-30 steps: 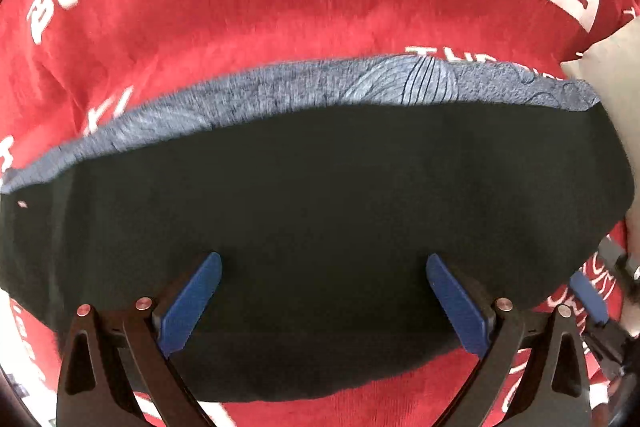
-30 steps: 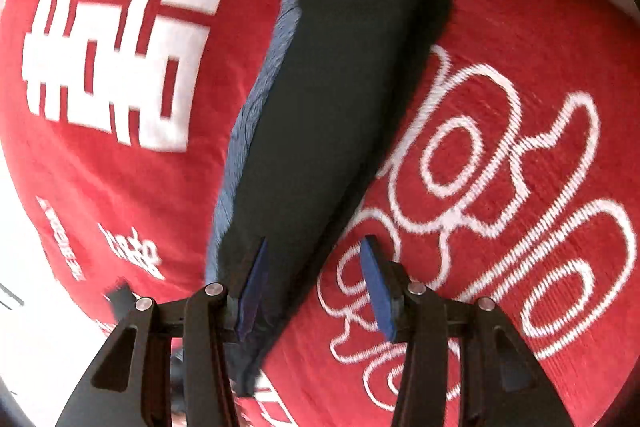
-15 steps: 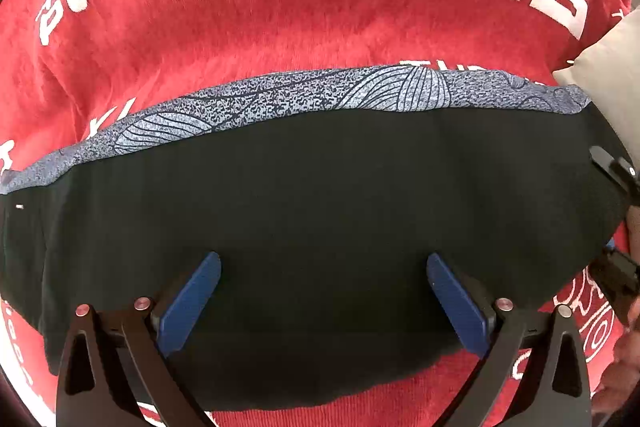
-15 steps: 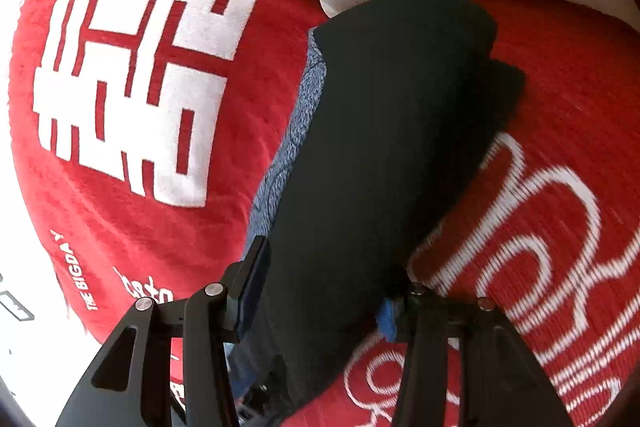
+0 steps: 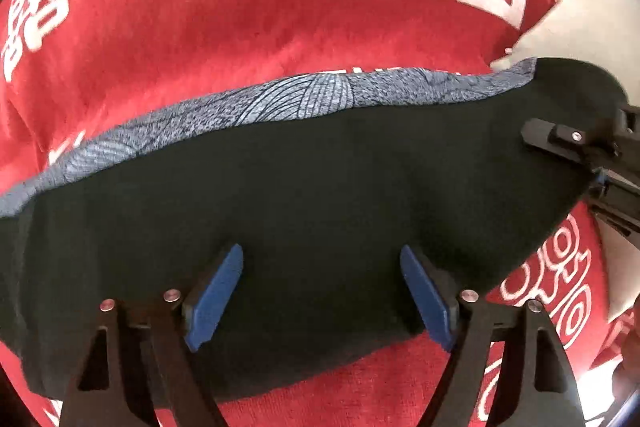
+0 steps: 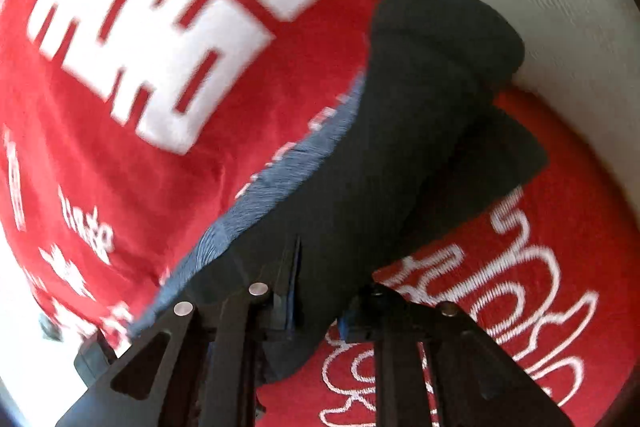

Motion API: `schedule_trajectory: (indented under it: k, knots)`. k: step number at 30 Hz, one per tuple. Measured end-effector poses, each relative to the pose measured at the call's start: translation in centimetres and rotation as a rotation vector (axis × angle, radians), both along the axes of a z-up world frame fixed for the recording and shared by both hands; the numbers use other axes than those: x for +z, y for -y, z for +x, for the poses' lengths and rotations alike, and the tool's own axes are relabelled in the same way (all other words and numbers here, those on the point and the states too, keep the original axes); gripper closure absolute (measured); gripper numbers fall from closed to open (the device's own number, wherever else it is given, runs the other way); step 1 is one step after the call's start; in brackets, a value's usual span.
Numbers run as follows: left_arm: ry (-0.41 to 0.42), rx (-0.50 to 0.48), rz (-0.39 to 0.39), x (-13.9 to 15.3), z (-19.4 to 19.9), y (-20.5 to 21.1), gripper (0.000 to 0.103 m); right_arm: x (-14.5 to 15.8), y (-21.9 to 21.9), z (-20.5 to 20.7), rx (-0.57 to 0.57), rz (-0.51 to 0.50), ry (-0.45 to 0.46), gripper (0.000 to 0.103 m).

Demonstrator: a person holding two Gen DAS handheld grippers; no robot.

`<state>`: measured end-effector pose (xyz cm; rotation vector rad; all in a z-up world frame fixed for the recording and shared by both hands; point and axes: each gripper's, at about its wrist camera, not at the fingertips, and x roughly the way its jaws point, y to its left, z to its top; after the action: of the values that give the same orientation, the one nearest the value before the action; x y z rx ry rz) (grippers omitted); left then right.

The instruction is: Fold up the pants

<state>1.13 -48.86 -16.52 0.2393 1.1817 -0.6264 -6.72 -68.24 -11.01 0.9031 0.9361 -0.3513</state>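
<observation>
The right gripper [image 6: 320, 311], half open beside the dark pants [image 5: 300, 227] a second ago, is now closing on their near end and lifting it, so the next fold is starting. The left gripper [image 5: 320, 291] is narrowing too, its blue pads [image 5: 216, 295] wide apart, gripping nothing, over the cloth's middle on the red blanket [image 5: 200, 47].
</observation>
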Motion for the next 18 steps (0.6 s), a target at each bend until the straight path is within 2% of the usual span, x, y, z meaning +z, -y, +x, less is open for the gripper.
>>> schedule_trajectory:
  k: [8, 11, 14, 18]
  knots:
    - [0.010, -0.026, -0.026, 0.0, 0.1, -0.8, 0.022, 4.6, -5.3, 3.1, 0.233, -0.269, -0.019, 0.087]
    - [-0.056, -0.028, -0.043, 1.0, 0.9, -2.0, 0.022, 6.2, -7.9, 4.0, 0.319, -0.370, -0.026, 0.087]
    - [-0.088, 0.063, -0.087, 3.1, 2.8, -5.7, 0.022, 7.8, -10.8, 5.0, 0.399, -0.470, -0.028, 0.087]
    - [-0.038, 0.158, -0.078, 5.7, 5.3, -12.7, 0.022, 8.6, -16.3, 6.7, 0.506, -0.606, -0.057, 0.087]
